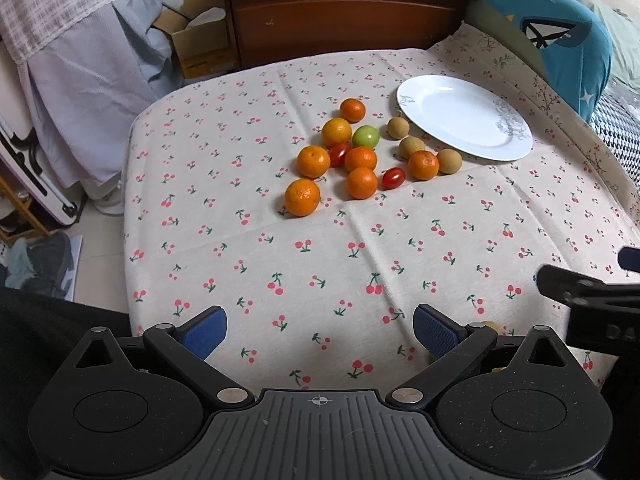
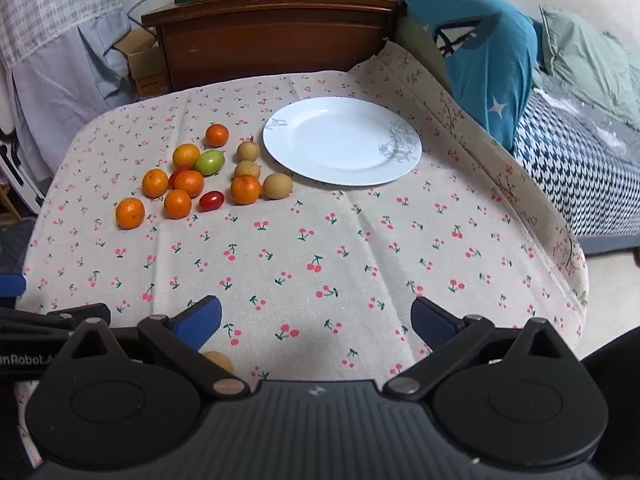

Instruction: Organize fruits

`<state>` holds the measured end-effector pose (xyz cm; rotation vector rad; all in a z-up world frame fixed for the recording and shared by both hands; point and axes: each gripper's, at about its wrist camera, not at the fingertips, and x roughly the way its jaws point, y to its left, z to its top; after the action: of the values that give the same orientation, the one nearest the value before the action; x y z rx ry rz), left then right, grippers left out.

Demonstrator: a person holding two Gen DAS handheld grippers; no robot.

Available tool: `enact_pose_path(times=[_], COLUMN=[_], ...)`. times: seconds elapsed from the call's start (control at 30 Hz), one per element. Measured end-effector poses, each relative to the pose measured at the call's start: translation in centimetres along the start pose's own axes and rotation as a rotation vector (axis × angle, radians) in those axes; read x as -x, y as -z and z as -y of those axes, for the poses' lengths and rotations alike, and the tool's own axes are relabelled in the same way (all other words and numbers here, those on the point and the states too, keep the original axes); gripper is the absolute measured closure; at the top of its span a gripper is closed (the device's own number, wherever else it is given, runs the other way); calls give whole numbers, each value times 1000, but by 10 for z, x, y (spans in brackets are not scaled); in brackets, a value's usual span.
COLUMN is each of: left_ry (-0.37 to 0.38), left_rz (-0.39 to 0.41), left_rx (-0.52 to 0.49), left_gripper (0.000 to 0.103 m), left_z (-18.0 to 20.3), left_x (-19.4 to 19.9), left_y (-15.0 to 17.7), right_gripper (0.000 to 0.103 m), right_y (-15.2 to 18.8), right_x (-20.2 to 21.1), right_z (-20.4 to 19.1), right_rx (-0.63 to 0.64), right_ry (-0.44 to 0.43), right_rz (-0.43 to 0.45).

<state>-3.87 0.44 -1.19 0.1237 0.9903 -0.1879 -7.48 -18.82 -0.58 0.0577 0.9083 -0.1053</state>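
Note:
A cluster of fruit lies on the cherry-print cloth: several small oranges (image 1: 302,197) (image 2: 130,212), a green tomato (image 1: 365,136) (image 2: 209,162), two red cherry tomatoes (image 1: 393,178) (image 2: 211,200) and three brown longans (image 1: 449,161) (image 2: 277,186). An empty white plate (image 1: 464,116) (image 2: 342,140) sits just right of the cluster. My left gripper (image 1: 320,330) is open and empty, well short of the fruit. My right gripper (image 2: 316,320) is open and empty, near the table's front edge. A yellowish fruit (image 2: 218,361) peeks out beside the right gripper's left finger.
A wooden headboard (image 1: 344,16) stands behind the table. A blue pillow (image 2: 480,52) and a bed with a checked cover (image 2: 580,172) are at the right. A cardboard box (image 1: 200,48) and hanging cloth (image 1: 80,80) are at the left. The other gripper's body shows at the right edge (image 1: 592,300).

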Motion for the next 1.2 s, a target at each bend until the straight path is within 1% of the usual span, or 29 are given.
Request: enact_pose_path(times=[0.1, 0.23, 0.37, 0.43, 0.5, 0.53, 0.63, 0.67, 0.77, 0.87, 1.0, 1.07, 1.2], left_ry=[4, 22, 33, 47, 57, 62, 72, 76, 85, 96, 104, 111, 119], left_rz=[-8, 11, 25, 30, 37, 40, 49, 53, 65, 69, 68, 68, 68], left_rx=[5, -6, -4, -3, -8, -11, -17, -22, -38, -55, -56, -54, -53], left_gripper=[3, 3, 3, 4, 4, 4, 4, 5, 5, 7, 8, 9, 9], left_z=[-3, -4, -5, -5, -4, -3, -2, -2, 1, 3, 2, 2, 0], left_x=[-3, -1, 1, 2, 3, 3, 5, 6, 7, 7, 5, 5, 4], left_y=[2, 6, 6, 7, 7, 7, 8, 8, 9, 10, 10, 11, 12], right_gripper=[3, 4, 12, 19, 32, 34, 49, 51, 62, 73, 79, 81, 83], right_y=[7, 17, 28, 35, 42, 44, 50, 50, 54, 55, 55, 54, 49], right_x=[3, 9, 13, 12, 10, 8, 4, 2, -4, -8, -15, -20, -24], right_z=[5, 11, 11, 9, 5, 3, -3, -5, -9, -13, -16, -16, -14], right_rx=[-3, 15, 53, 66, 85, 96, 114, 113, 124, 125, 117, 112, 92], right_ry=[-22, -62, -120, -170, -207, -224, -280, -300, -345, -364, -394, -385, -392], right_rz=[-8, -17, -44, -68, -95, -109, -134, -140, -155, -158, -164, -167, -142])
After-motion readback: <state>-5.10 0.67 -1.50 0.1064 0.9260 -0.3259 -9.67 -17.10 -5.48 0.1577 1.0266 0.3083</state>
